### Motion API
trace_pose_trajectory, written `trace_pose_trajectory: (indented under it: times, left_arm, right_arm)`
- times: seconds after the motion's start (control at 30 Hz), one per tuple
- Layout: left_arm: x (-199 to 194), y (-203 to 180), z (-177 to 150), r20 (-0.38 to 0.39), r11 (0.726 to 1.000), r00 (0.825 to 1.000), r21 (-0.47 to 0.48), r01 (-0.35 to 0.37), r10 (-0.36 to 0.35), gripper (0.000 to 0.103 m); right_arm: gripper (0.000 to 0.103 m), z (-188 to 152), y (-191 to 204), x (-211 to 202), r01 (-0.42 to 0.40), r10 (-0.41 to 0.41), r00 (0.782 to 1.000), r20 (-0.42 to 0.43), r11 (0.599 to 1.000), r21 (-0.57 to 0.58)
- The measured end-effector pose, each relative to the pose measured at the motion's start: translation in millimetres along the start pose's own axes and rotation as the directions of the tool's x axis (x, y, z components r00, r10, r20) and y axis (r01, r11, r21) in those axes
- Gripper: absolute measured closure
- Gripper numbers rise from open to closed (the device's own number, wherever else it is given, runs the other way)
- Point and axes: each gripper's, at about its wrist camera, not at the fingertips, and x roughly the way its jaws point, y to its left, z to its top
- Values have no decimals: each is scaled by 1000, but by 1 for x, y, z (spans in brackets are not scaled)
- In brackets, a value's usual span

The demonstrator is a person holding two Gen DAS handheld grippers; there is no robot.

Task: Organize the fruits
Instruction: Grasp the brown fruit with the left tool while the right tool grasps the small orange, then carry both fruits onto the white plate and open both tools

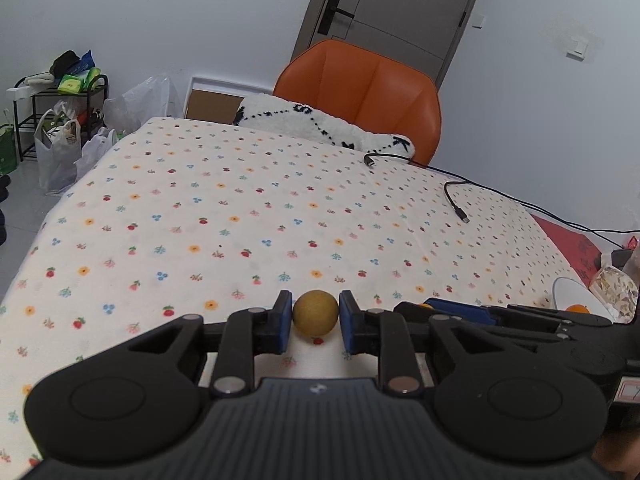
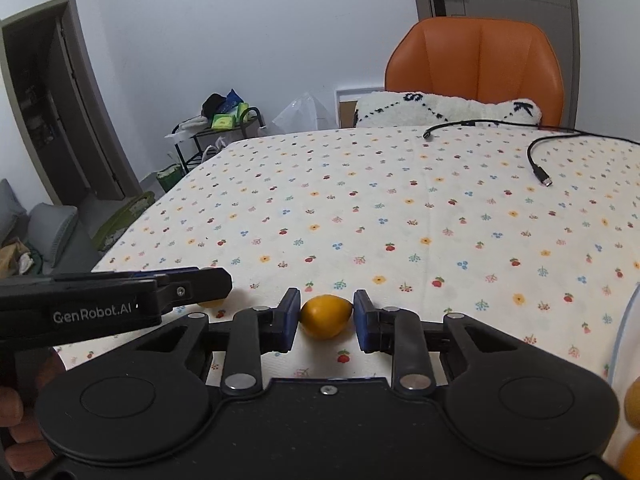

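A small round yellow-brown fruit sits low over the floral tablecloth, and my left gripper is shut on it with both blue pads against its sides. An orange-yellow, lemon-shaped fruit is held the same way, my right gripper shut on it just above the cloth. The two grippers are side by side near the table's front edge. From the right wrist view the left gripper shows from the side, with its fruit peeking out below.
A white plate with an orange fruit stands at the right; its rim and more orange fruit edge the right wrist view. Black cables lie far right. An orange chair with a cushion stands behind the table.
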Motion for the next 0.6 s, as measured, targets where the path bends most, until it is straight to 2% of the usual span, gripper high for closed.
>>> trace_pose_trajectory:
  times: [0.6]
  left_arm:
    - [-34,-54,-2,45,994,994,51,98,-101,80]
  right_arm:
    - [76,-3,-16,-76,72,-74,993,90,997,30]
